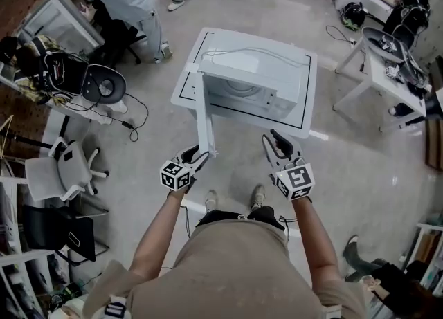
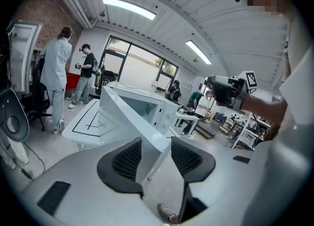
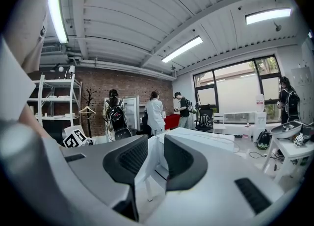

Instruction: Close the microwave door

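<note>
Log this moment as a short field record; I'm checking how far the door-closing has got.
microwave: standing on the white table
door: open, swung well out from the front
left gripper: open, door's free edge between its jaws, not clamped
right gripper: open, empty, to the right of the door
task status: door not yet closed

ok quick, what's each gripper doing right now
left gripper: open, microwave door edge between its jaws
right gripper: open, holding nothing
</note>
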`<state>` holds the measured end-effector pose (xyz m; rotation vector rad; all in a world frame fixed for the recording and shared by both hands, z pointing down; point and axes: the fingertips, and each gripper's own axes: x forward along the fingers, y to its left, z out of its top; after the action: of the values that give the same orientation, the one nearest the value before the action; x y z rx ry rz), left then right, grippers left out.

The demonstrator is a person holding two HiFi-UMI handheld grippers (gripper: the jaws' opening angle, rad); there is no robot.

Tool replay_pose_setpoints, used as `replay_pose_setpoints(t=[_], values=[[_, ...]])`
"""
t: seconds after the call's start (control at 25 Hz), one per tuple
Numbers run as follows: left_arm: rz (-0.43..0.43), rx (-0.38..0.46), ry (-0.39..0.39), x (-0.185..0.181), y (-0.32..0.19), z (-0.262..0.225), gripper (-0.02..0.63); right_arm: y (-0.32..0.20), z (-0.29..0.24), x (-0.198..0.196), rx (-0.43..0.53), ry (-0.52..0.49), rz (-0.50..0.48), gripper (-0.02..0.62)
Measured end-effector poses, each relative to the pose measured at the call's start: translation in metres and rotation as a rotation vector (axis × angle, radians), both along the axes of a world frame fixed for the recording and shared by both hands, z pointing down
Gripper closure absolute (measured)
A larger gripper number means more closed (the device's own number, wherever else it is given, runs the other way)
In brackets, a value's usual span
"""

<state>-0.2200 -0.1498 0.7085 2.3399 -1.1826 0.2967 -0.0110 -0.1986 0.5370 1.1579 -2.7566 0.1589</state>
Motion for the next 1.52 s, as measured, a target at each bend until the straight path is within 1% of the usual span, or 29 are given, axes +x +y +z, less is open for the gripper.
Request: replay_pose_setpoints(t=[0.24,0.48,0.72,1.12,1.52], values=[[-0.041,0.014,0.010,0.019,-0.002,0.001,0.428,-0.008,0.004,0.029,0.001,-0.005,-0.012,0.500],[-0.053,0.015,-0.021,0.052,-0.017,0.000,0.428,-0.020,0.005,0.066,-0.003,-0.001,-0.026,0.500],[-0.061,0.010,-0.048,0.075,-0.031,0.000,0.428,-0.024,0.006,0.090,-0.009,-0.003,-0.027,0.500],[-0.049,0.000,-0.095,0.121,-0.064,-0.002,0.428,-0.039,0.002,0.132,-0.001,-0.022,-0.022,0.500],[-0.019,-0.011,-0.145,0.157,-0.098,-0.001,0.428,-0.054,0.005,0.172,-0.011,-0.048,0.014,0.500]])
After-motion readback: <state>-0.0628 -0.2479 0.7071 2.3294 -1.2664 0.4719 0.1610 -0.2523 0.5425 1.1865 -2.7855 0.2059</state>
